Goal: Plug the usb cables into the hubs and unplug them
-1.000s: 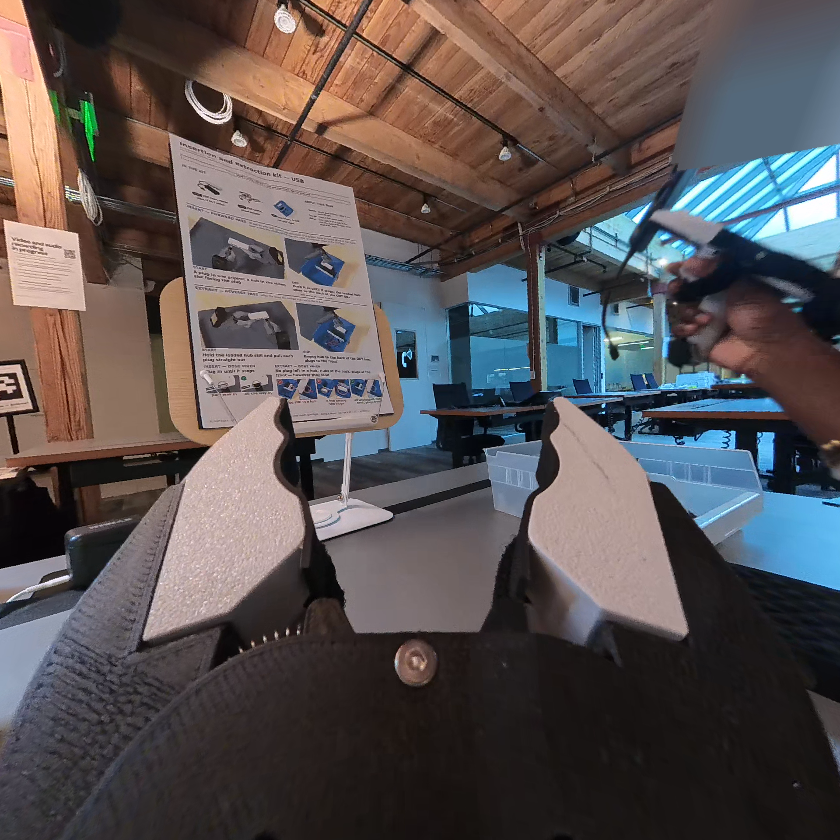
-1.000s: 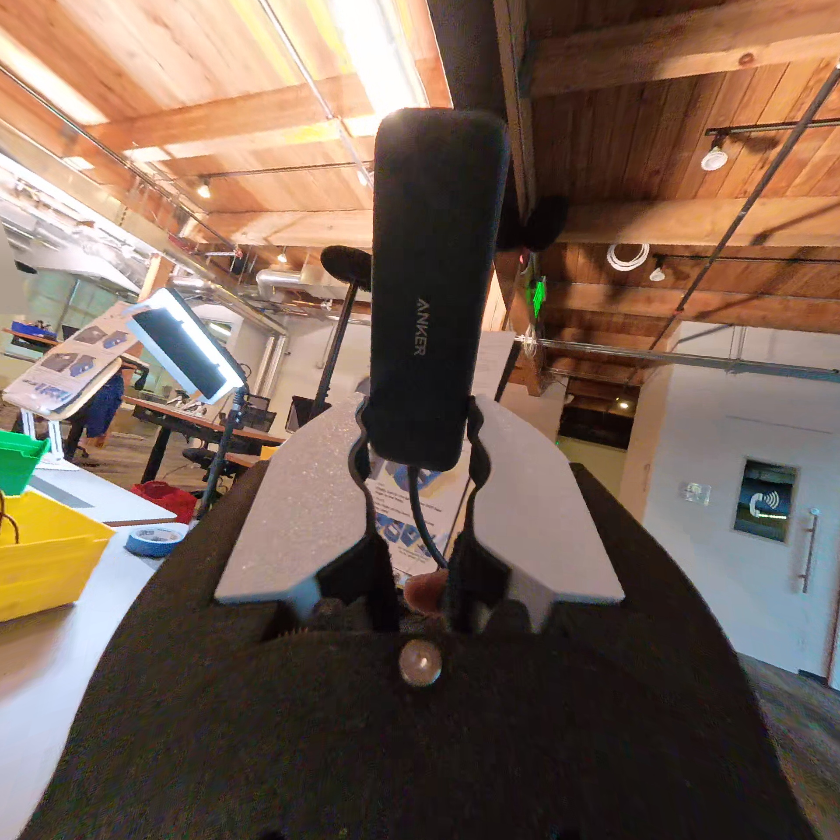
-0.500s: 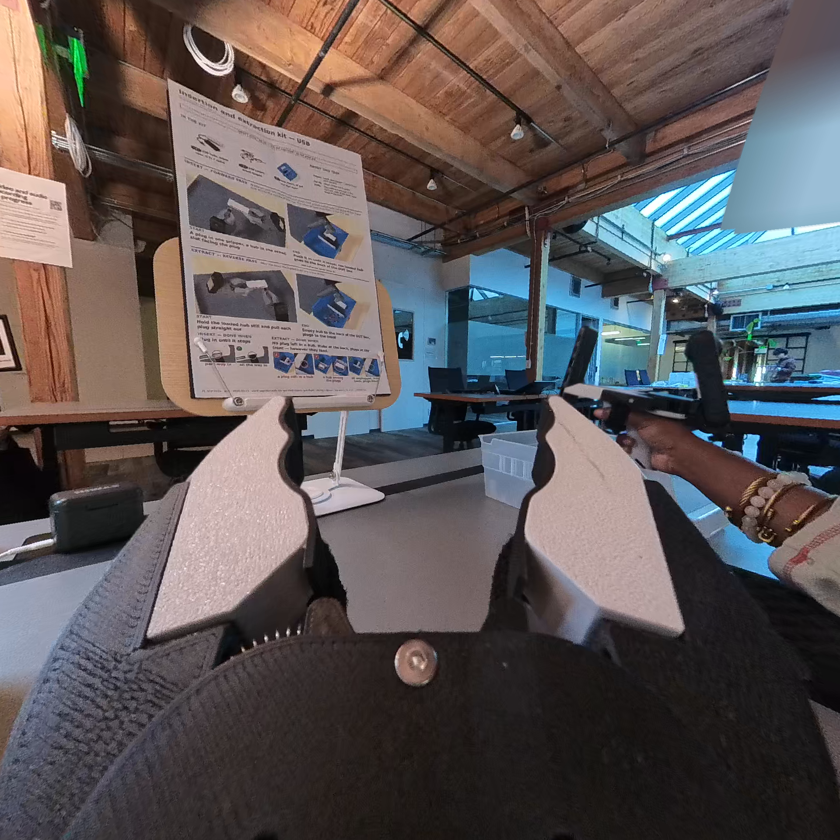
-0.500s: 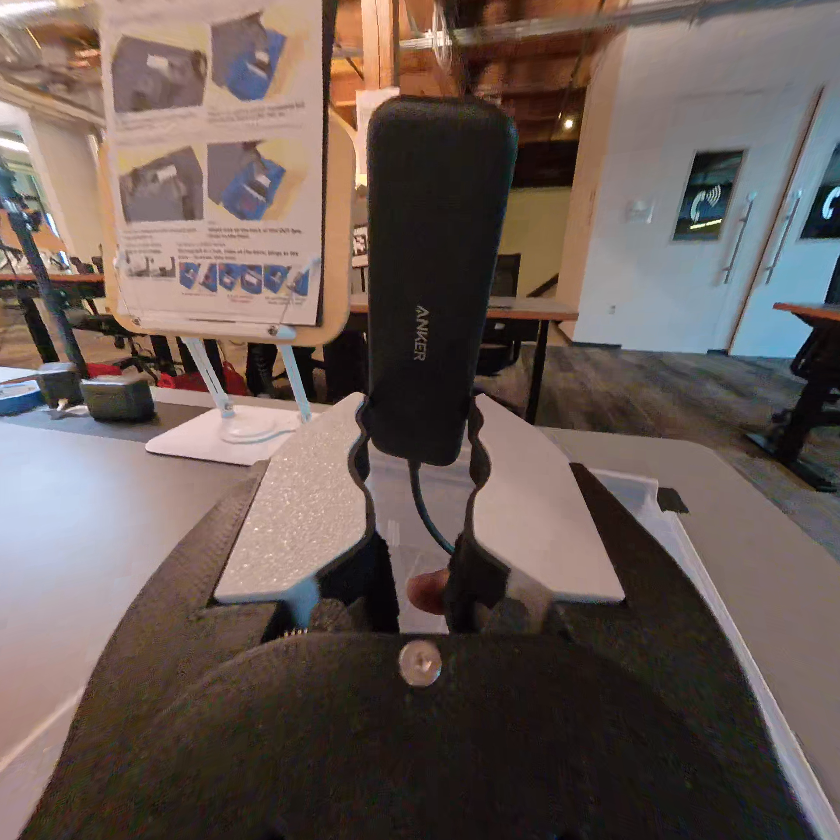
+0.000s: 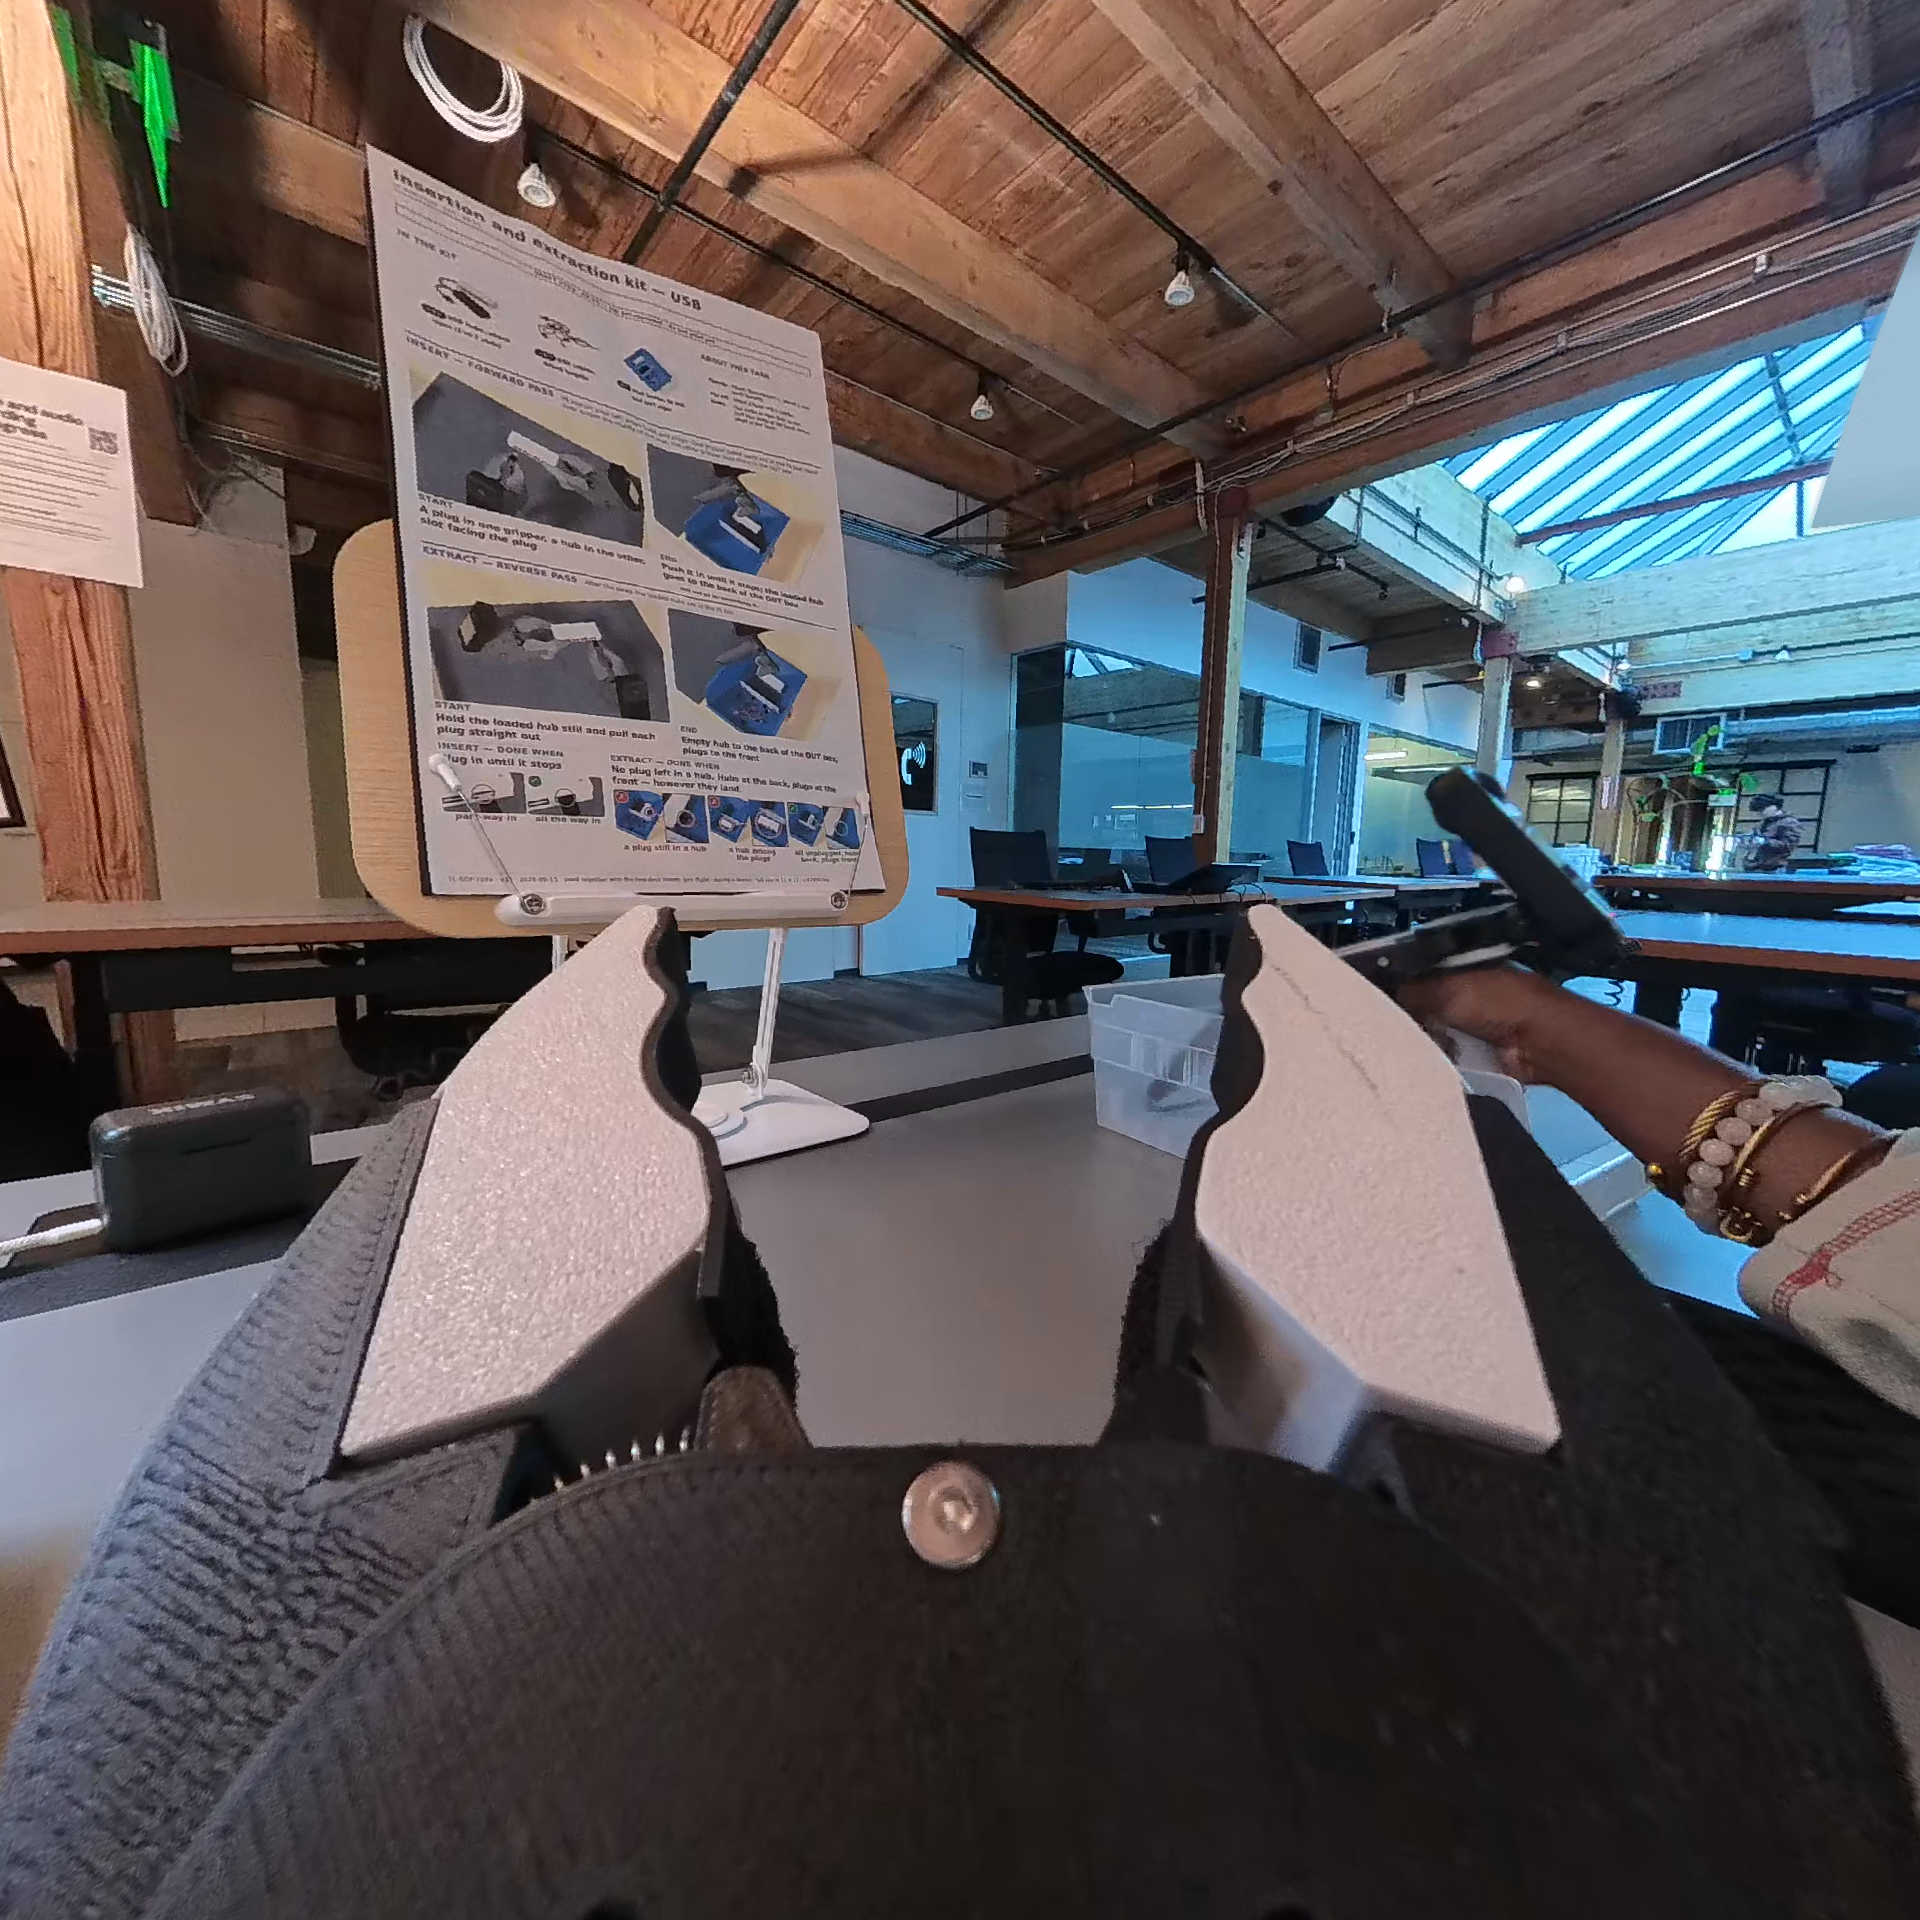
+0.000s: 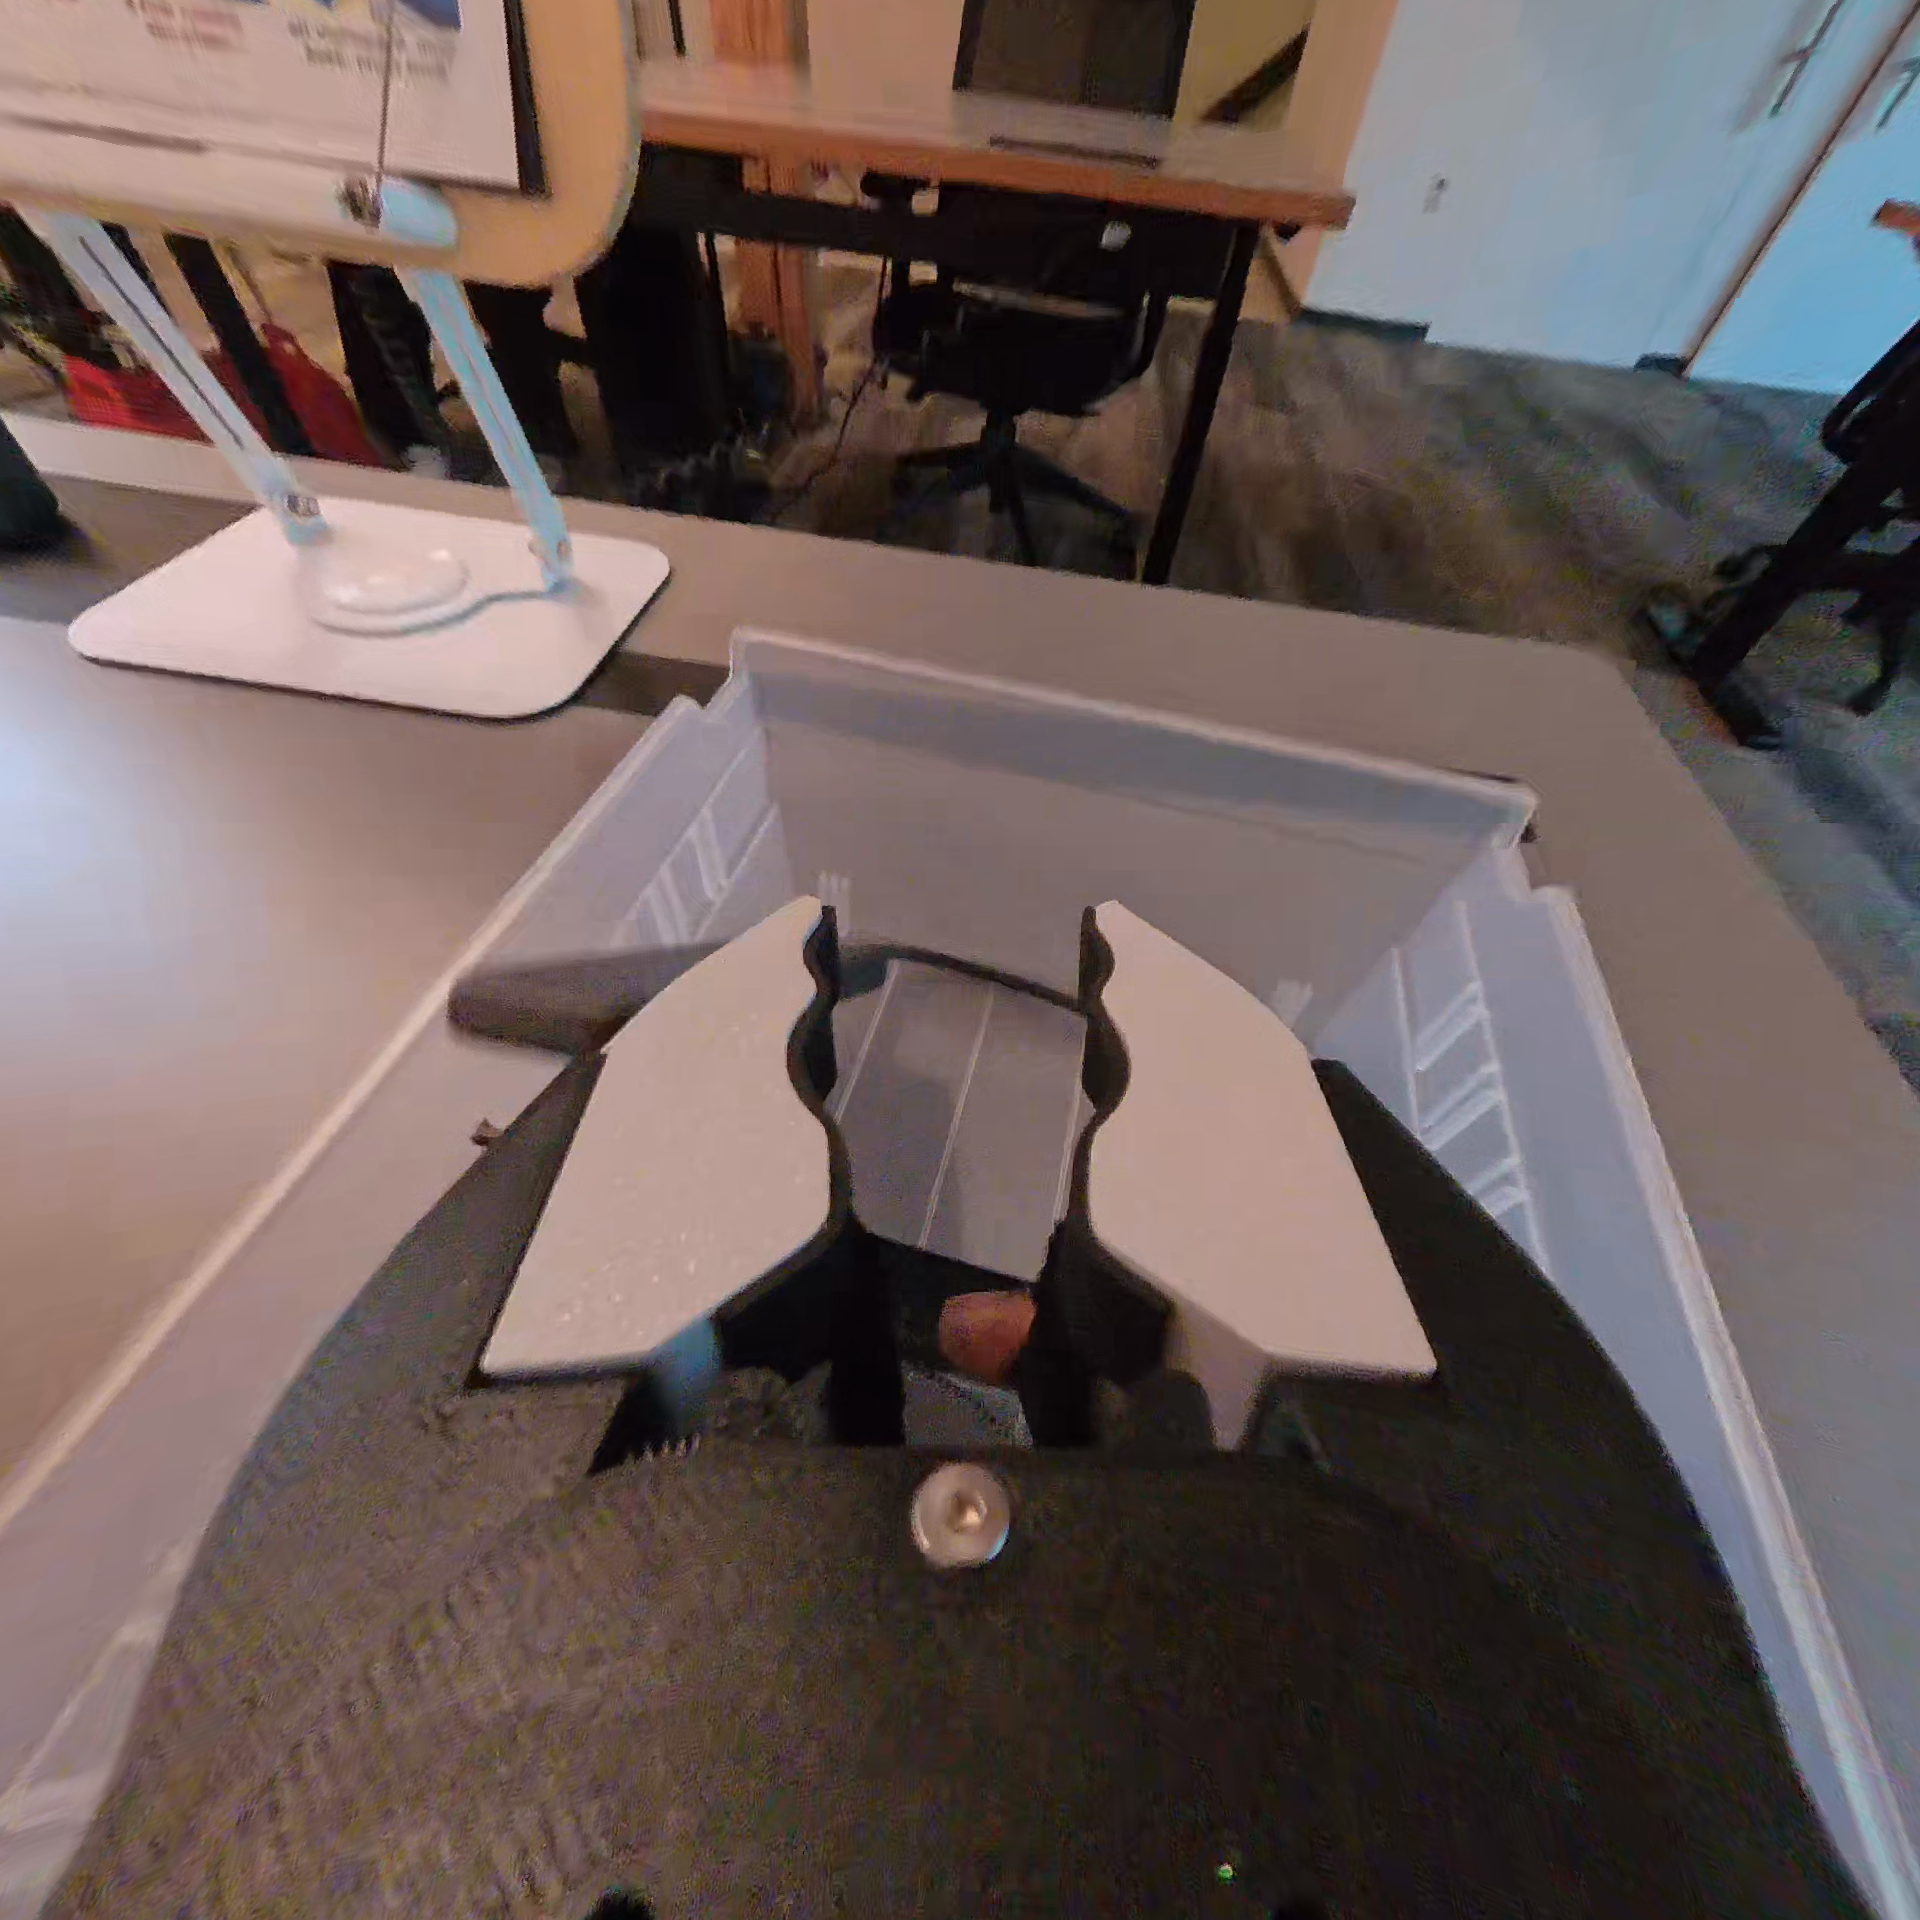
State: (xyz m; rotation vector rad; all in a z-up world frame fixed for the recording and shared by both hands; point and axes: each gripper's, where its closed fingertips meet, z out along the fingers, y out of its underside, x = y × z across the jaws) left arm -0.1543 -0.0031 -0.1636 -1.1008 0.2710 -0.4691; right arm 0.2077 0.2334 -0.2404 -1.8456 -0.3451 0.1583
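Left wrist view: instruction sheet (image 5: 613, 540) on its stand at left, grey table (image 5: 935, 1226) ahead, clear bin (image 5: 1143, 1029) at right.
Left gripper (image 5: 951, 925): fingers spread wide, nothing between them, held above the table.
Right wrist view: stand base (image 6: 374, 613) at left; the bin fills the middle and right.
Right gripper (image 6: 956, 920): fingers stand apart with nothing pinched, tips inside the bin's mouth.
Hub: not clearly seen; a thin dark curve (image 6: 977, 966) just past the fingertips, low in the bin, may be its edge or lead. Blur leaves it uncertain.
USB cables: none I can make out.
Step, as I judge it: setting the hub down in the bin.
Doing it well: let go low; lift the right gripper straight up, clear of the bin walls; keep the left one spread and well aside.
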